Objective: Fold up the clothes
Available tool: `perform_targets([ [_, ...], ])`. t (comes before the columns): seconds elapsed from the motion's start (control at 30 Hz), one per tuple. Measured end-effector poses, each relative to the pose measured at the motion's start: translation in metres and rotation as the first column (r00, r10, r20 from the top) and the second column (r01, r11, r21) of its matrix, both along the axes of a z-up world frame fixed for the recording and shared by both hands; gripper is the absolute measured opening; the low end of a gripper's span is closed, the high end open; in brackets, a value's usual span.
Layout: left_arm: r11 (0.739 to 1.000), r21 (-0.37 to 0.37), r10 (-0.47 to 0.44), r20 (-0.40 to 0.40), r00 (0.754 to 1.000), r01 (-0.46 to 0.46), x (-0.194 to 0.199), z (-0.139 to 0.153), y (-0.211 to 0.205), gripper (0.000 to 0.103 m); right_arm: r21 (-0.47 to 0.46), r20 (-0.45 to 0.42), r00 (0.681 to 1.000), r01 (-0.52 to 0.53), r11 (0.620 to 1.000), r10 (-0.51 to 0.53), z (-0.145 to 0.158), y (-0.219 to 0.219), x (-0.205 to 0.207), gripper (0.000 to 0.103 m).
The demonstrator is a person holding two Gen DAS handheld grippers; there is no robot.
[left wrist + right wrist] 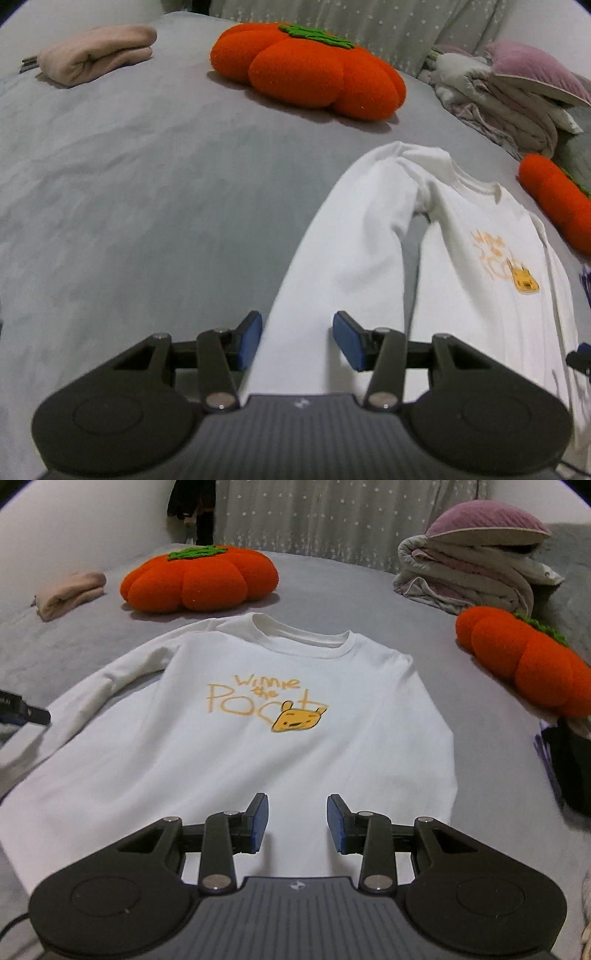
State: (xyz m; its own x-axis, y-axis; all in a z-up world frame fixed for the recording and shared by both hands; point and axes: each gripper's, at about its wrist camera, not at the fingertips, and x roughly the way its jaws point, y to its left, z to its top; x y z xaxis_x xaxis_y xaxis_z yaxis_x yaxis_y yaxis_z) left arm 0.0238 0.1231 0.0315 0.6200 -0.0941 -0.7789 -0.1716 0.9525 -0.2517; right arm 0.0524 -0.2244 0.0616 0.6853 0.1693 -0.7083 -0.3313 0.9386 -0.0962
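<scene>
A white long-sleeved shirt (pixel 258 746) with an orange "Winnie the Pooh" print lies face up and flat on the grey bed. In the left wrist view the same shirt (pixel 480 266) lies to the right, and its long left sleeve (pixel 343 258) runs toward the camera. My left gripper (pixel 297 339) is open, its blue pads on either side of the sleeve's lower end. My right gripper (pixel 297 821) is open over the shirt's lower hem, nothing pinched between the pads. The left gripper's tip (pixel 26 710) shows at the left edge of the right wrist view.
A large orange pumpkin cushion (pixel 199 578) lies beyond the collar and a second pumpkin cushion (pixel 524 657) to the right. A folded pink garment (pixel 70 592) sits far left. Stacked bedding with a purple pillow (pixel 476 561) stands at the back right. A dark object (pixel 572 760) lies at the right edge.
</scene>
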Motion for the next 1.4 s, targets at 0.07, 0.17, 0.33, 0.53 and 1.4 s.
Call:
perform_targets([
  [0.07, 1.000, 0.008, -0.009, 0.000, 1.000, 0.009, -0.011, 0.001, -0.001, 0.044, 0.013, -0.008, 1.000, 0.009, 1.000, -0.009, -0.001, -0.001, -0.008, 0.035],
  [0.17, 1.000, 0.015, 0.011, -0.007, 1.000, -0.011, -0.028, 0.001, 0.001, 0.038, 0.025, -0.015, 1.000, 0.015, 1.000, -0.014, -0.002, 0.000, -0.021, 0.035],
  [0.33, 0.999, 0.043, 0.024, -0.003, 1.000, -0.024, -0.048, 0.000, -0.002, 0.026, 0.080, -0.017, 1.000, 0.011, 0.997, -0.010, -0.001, -0.001, -0.048, 0.035],
  [0.53, 0.997, 0.079, 0.019, 0.009, 1.000, -0.020, -0.068, -0.002, -0.007, 0.026, 0.071, -0.016, 1.000, -0.007, 0.997, 0.009, -0.006, 0.008, -0.067, 0.035],
  [1.4, 0.878, 0.321, 0.300, 0.210, 0.931, -0.355, -0.018, 0.059, 0.078, 0.007, 0.097, 0.029, 0.998, 0.050, 0.994, -0.053, -0.006, -0.005, -0.058, 0.035],
])
